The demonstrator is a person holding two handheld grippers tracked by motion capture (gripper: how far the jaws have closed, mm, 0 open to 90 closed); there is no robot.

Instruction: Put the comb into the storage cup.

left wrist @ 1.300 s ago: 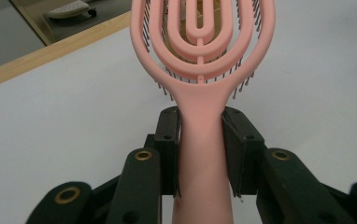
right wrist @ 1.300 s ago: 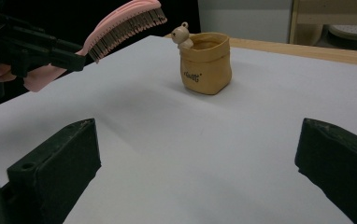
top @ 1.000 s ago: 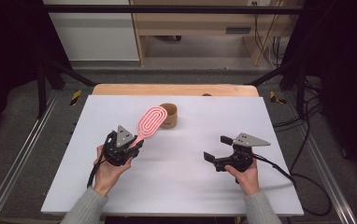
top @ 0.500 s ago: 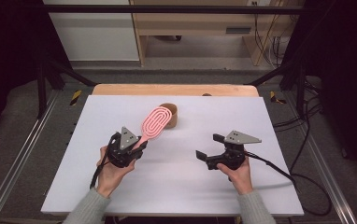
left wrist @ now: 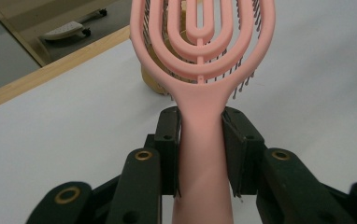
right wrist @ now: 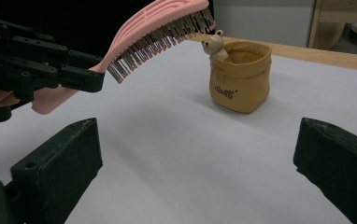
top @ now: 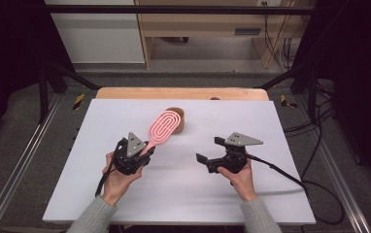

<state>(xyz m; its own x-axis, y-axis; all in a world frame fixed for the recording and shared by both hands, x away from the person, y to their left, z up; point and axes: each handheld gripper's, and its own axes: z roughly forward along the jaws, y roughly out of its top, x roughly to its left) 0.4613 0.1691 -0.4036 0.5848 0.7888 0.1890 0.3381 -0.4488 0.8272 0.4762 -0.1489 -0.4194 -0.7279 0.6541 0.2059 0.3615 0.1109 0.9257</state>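
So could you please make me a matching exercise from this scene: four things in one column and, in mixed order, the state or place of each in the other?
Things:
1. hairbrush
2. pouch
3. left claw
4. right claw

States or places:
A. open, nothing between its jaws
B. stands on the white table, with a small bear figure at its rim
C. shut on a pink handle
D. held up off the table, bristles pointing down

Pairs: 1-D, 2-B, 3-C, 4-A
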